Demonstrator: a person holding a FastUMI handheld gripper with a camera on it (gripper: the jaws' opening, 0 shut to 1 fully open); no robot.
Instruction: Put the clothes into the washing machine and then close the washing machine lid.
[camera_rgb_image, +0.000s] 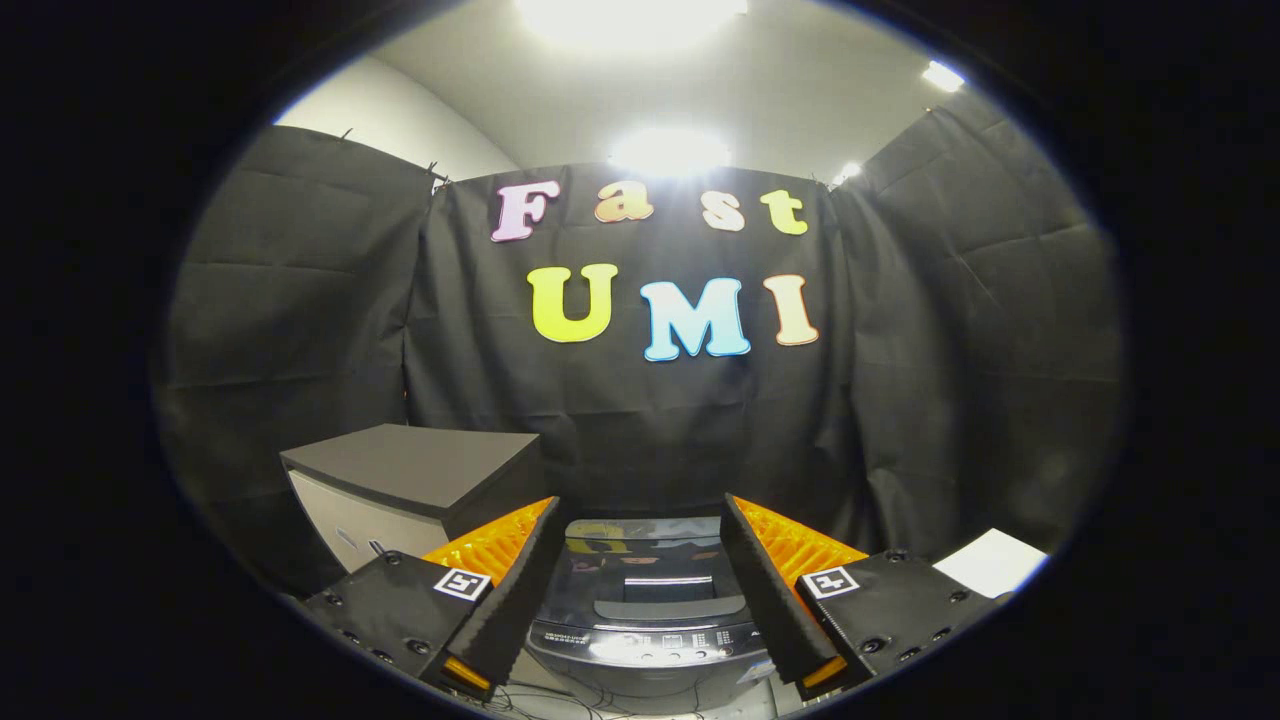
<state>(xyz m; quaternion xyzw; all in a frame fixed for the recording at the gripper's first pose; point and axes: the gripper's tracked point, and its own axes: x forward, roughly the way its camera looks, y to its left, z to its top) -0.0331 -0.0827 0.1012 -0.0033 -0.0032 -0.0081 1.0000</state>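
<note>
The washing machine (645, 610) sits low between the two fingers, a small top-loading unit with a dark glossy lid (645, 570) lying flat and closed over its opening and a row of controls along its near edge. No clothes can be seen anywhere, neither on the machine nor beside it. The gripper (640, 530) hangs above and short of the machine, its jaws spread wide apart with nothing between them but the view of the lid.

A closed lid with no clothes about fits two stages: the load may be inside already with the lid put down after it, or the clothes may be lying somewhere outside what can be seen here. The pictures do not settle which.

The risks follow from that doubt. Lifting a lid on a finished job would undo it. The lid looks slick and reflective, so a finger pushing on it could skid instead of catching the recessed handle. The controls lie close to that handle, and a low approach might press one. Thin cables (560, 700) trail below the machine's front and could snag a finger.

A grey box (420, 480) stands to the left, and a white sheet (990, 562) lies to the right.
</note>
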